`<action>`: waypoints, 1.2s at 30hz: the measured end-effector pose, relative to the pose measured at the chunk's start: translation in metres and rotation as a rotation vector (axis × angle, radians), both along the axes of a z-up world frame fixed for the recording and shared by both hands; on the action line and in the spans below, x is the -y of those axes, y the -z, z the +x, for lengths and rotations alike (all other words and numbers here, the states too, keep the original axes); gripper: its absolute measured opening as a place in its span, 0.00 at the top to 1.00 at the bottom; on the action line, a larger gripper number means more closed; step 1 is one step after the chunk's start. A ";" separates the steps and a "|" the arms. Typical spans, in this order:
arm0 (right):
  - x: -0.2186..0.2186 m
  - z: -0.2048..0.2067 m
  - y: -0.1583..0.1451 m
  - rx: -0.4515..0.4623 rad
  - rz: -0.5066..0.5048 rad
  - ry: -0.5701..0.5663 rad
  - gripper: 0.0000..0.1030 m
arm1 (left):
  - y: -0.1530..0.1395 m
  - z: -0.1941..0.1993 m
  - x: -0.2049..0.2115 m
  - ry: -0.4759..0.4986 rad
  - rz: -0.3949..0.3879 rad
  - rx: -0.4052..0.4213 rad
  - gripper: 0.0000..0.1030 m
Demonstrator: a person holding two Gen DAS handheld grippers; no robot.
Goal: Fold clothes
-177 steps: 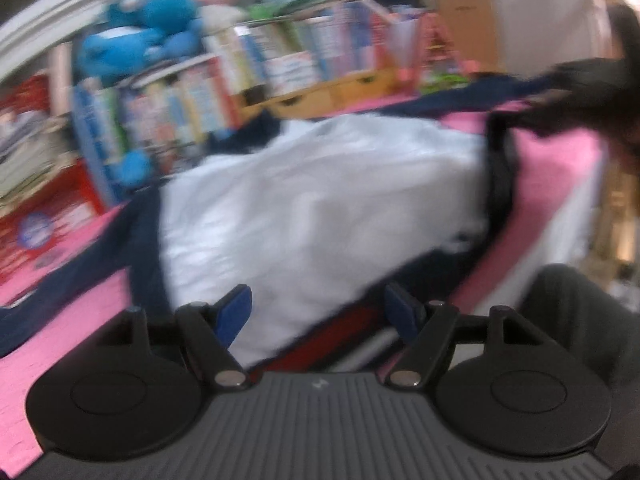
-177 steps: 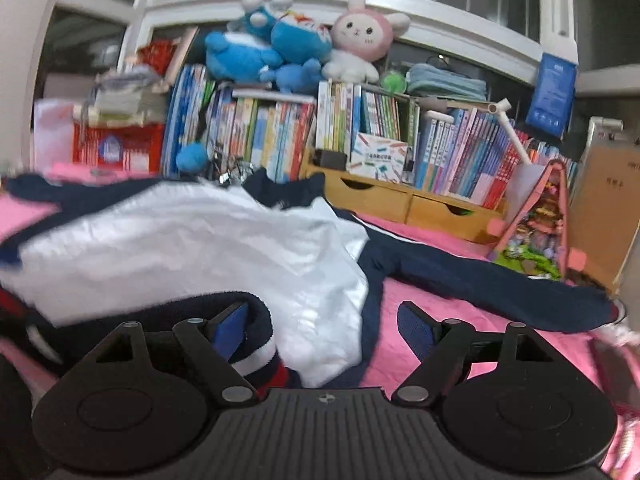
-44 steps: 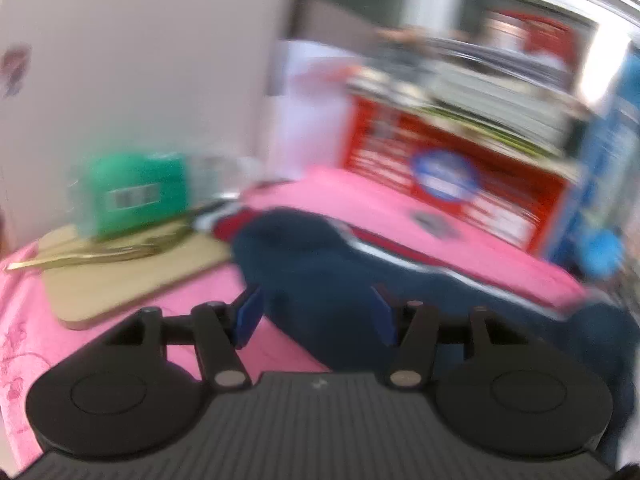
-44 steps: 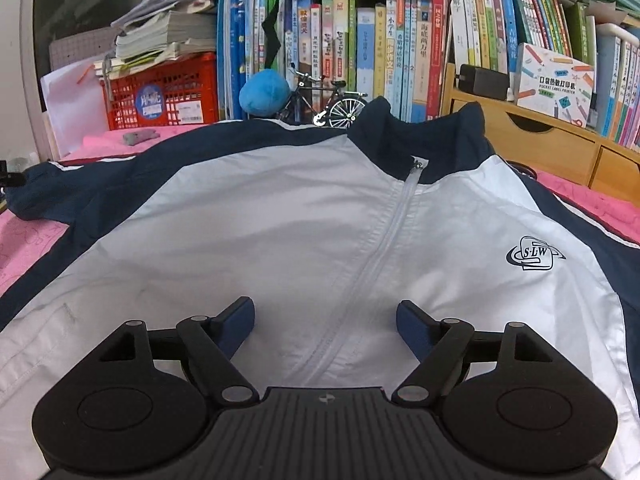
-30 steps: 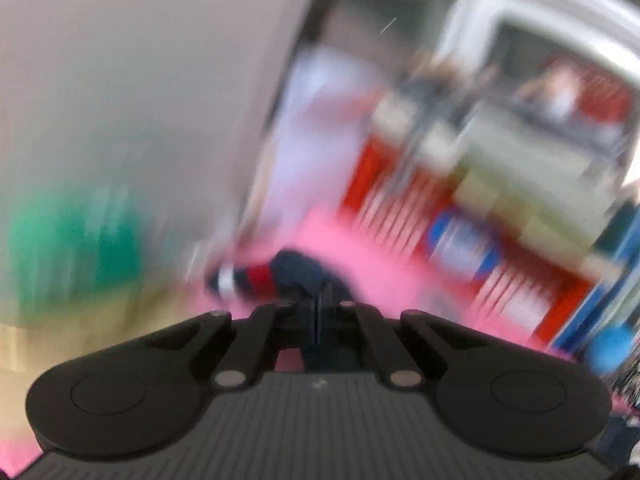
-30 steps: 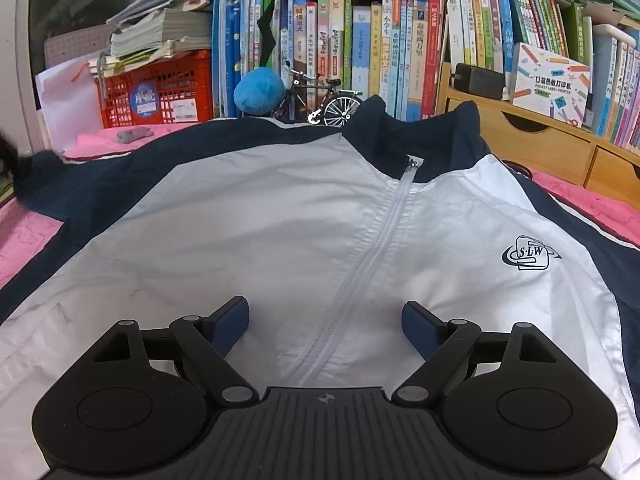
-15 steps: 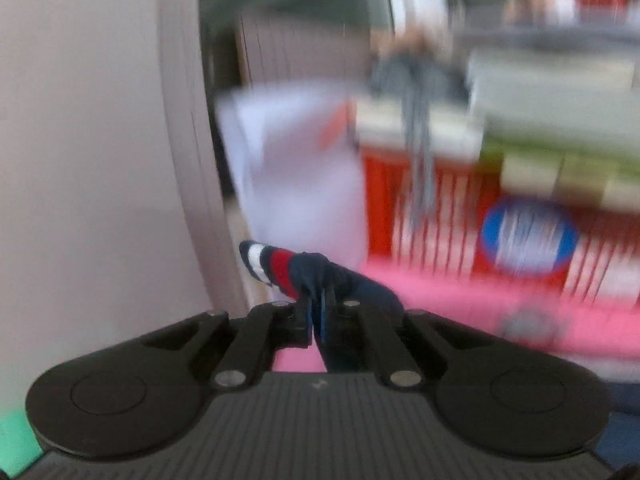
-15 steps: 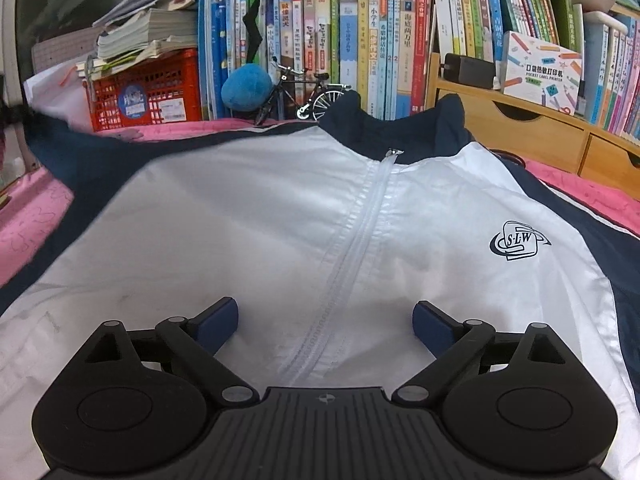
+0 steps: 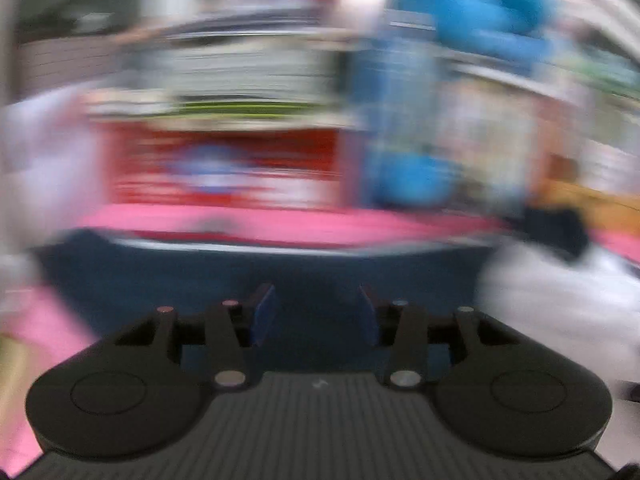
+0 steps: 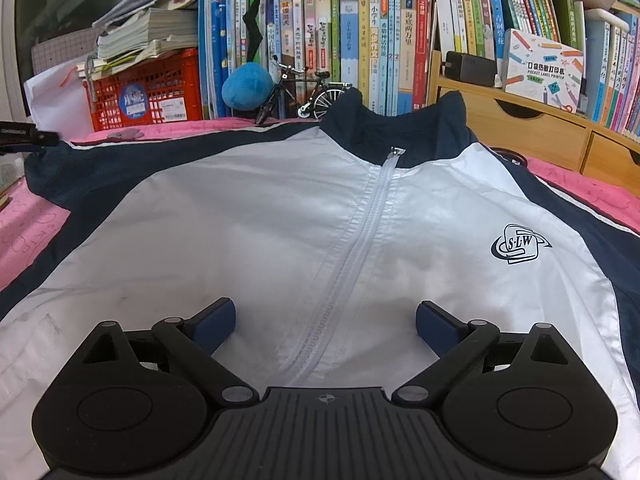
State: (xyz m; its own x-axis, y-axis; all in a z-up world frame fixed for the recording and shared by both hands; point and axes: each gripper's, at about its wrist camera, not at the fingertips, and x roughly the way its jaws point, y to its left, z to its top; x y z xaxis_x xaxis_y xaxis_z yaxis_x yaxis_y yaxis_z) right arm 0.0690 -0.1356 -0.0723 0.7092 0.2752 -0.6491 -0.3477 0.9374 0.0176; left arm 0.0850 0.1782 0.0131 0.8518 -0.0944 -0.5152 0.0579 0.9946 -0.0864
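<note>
A white jacket (image 10: 248, 224) with navy sleeves, navy collar and a closed zipper (image 10: 360, 232) lies face up and spread flat on the pink table cover (image 10: 24, 224). My right gripper (image 10: 324, 318) hovers open just above the lower front, one finger on each side of the zipper, holding nothing. The left wrist view is heavily motion-blurred. There my left gripper (image 9: 316, 314) stands open over the jacket's navy sleeve (image 9: 200, 272), with the white body (image 9: 560, 300) to its right. A black tool tip (image 10: 28, 136) shows beside the sleeve end at the left edge.
Behind the jacket stand a red crate (image 10: 148, 92) with stacked papers, a row of books (image 10: 360, 40), a blue plush ball (image 10: 248, 86), a toy bicycle (image 10: 308, 92) and wooden drawers (image 10: 520, 132). Pink cover shows on both sides.
My left gripper, shut on the sleeve's striped cuff half a second ago, has opened and let it go while swinging right. The right gripper's fingers have spread slightly wider.
</note>
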 end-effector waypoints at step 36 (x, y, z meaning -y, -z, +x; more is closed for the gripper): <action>0.116 0.130 -0.041 0.015 0.055 0.181 0.75 | 0.045 0.125 0.149 0.203 0.084 -0.169 0.71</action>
